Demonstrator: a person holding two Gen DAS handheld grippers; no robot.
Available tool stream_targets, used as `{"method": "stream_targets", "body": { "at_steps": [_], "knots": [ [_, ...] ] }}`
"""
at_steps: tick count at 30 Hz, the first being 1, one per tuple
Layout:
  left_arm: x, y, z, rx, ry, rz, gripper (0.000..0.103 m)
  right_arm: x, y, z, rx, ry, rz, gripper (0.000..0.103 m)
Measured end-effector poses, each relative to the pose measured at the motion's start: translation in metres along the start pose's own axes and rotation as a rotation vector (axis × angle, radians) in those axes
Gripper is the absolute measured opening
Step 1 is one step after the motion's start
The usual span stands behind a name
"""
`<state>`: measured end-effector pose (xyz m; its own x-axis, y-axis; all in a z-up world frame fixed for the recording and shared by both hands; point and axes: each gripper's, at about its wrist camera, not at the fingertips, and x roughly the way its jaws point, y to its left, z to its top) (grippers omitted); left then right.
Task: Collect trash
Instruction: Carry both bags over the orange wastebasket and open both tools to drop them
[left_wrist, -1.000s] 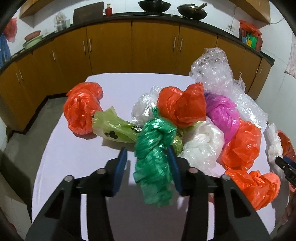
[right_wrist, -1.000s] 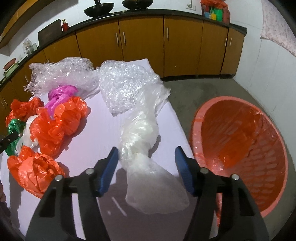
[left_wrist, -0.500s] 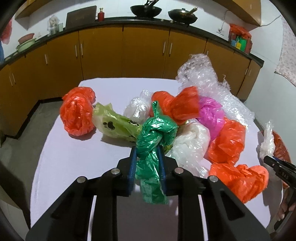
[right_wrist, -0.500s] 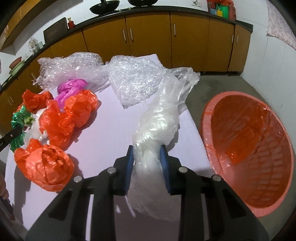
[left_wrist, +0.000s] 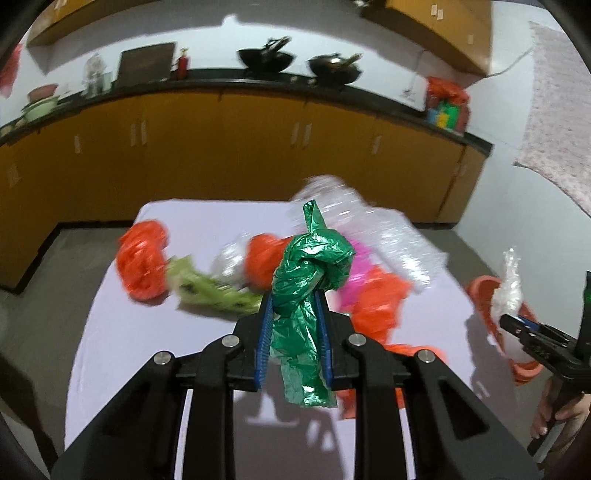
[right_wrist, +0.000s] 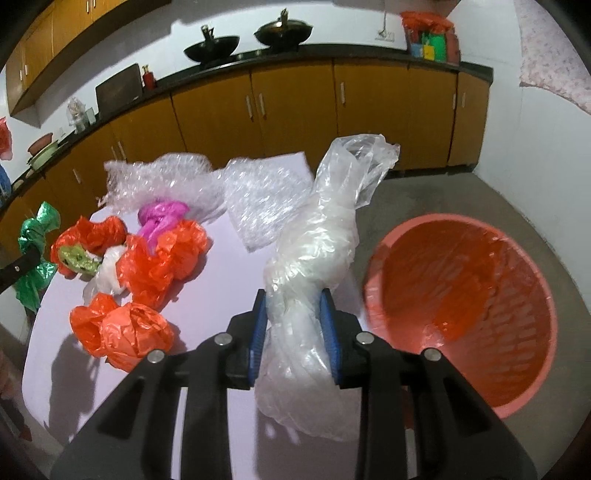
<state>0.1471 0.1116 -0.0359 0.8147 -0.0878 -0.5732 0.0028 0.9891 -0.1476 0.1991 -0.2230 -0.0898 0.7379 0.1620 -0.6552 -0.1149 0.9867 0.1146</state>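
My left gripper (left_wrist: 294, 317) is shut on a knotted green plastic bag (left_wrist: 308, 280) and holds it above the white table (left_wrist: 122, 332). My right gripper (right_wrist: 295, 314) is shut on a clear plastic bag (right_wrist: 317, 243) held above the table's right edge, next to a red basket (right_wrist: 461, 314) on the floor. Orange bags (right_wrist: 125, 332), a pink bag (right_wrist: 162, 214), a light green bag (left_wrist: 210, 288) and bubble wrap (right_wrist: 258, 192) lie on the table. The green bag also shows at the left of the right wrist view (right_wrist: 37, 229).
Brown kitchen cabinets (right_wrist: 295, 107) run along the back wall under a dark counter with two woks (right_wrist: 284, 31). Grey floor (right_wrist: 424, 199) lies to the right of the table, around the basket. A hand (left_wrist: 557, 413) holds the right gripper's handle.
Both grippers closed on their bags, the left on the green bag and the right on the clear one, then lifted them up off the table.
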Motion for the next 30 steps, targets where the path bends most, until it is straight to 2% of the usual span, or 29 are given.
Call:
{"method": "stream_targets", "body": {
  "at_steps": [6,9,18,25,30],
  "knots": [
    [0.004,-0.061,0.008,0.075,-0.007,-0.121,0.022,-0.024,-0.041,0.002,0.029,-0.032,-0.085,0.029],
    [0.016,-0.099,0.009,0.108,0.011,-0.197,0.022,-0.035,-0.075,0.001,0.079,-0.038,-0.138,0.029],
    [0.072,-0.226,-0.001,0.226,0.091,-0.385,0.022,-0.05,-0.146,-0.005,0.174,-0.054,-0.217,0.029],
    [0.102,-0.281,-0.01,0.295,0.136,-0.439,0.022,-0.042,-0.173,-0.004,0.198,-0.053,-0.232,0.029],
    [0.112,-0.296,-0.013,0.324,0.156,-0.444,0.022,-0.033,-0.184,-0.003,0.199,-0.052,-0.224,0.029]
  ]
}}
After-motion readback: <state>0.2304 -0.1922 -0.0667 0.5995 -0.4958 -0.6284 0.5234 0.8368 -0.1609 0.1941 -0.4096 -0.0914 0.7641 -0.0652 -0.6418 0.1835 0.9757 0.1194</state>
